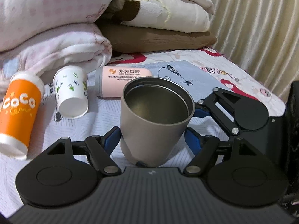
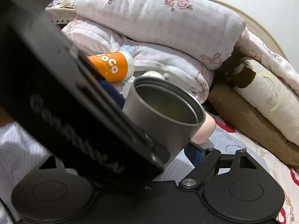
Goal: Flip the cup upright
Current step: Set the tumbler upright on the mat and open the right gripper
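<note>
A grey metal cup (image 1: 155, 123) stands upright, mouth up, on the bed sheet (image 1: 186, 74). My left gripper (image 1: 152, 140) has its blue pads spread on either side of the cup's lower body, a little apart from the wall. My right gripper (image 1: 198, 112) reaches in from the right, its blue pads beside the cup's right side. In the right wrist view the same cup (image 2: 164, 115) is close ahead of my right gripper (image 2: 149, 130), and the left gripper's black body (image 2: 74, 102) hides the right gripper's left finger.
An orange "CoCo" cup (image 1: 18, 112), a white paper cup (image 1: 72, 91) and a pink tube-shaped container (image 1: 119, 82) lie on their sides behind the grey cup. Folded quilts (image 1: 56, 28) and pillows (image 1: 158, 18) are stacked at the back. A curtain (image 1: 261, 18) hangs at right.
</note>
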Available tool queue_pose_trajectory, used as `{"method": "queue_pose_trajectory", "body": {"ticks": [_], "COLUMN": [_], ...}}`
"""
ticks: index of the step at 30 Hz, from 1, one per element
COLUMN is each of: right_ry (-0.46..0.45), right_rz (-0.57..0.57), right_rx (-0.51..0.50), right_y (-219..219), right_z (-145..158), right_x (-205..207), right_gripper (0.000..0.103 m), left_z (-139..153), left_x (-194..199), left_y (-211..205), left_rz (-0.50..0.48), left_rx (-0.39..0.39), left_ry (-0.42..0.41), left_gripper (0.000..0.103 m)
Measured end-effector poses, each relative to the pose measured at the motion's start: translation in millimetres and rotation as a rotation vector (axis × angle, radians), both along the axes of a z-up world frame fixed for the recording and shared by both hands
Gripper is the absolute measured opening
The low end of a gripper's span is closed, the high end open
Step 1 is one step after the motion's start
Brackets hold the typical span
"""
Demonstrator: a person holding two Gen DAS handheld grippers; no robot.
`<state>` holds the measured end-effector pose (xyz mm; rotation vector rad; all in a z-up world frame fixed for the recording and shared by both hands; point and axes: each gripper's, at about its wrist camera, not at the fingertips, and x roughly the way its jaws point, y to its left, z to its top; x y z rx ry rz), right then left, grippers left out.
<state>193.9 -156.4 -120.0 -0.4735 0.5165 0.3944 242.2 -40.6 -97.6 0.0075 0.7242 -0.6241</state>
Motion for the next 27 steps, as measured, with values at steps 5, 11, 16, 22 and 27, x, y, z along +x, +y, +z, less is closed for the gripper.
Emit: {"method": "queue_pose_trajectory", "body": {"ticks": [5,11,16,22,27], "right_ry": [0.025,0.178,0.234,0.224,0.099], "right_rz": [-0.045,-0.114,-0.174,-0.202,-0.208], "right_rx": [0.031,0.136,0.203,0.35,0.446], "right_y": [-1,-19,-34,-56,-69], "right_z": [2,12,33,71,110], "right_x": [-5,-18,-38,-74,-117], "right_gripper": [0.091,0.091,0.091,0.091,0.092], "left_z": [2,14,41,88,125], "left_x": [-2,-13,-32,-76,-125], "left_y": [5,13,29,48,58], "left_rz": [0.025,0.073,0.126,0.188,0.298], "left_rx": [0.002,0.084,0.098,0.13,0.157], "left_ry": [0.026,0.077,0.102,0.01,-0.127], "left_gripper": [0.08,0.081,0.081,0.092,0.103]}}
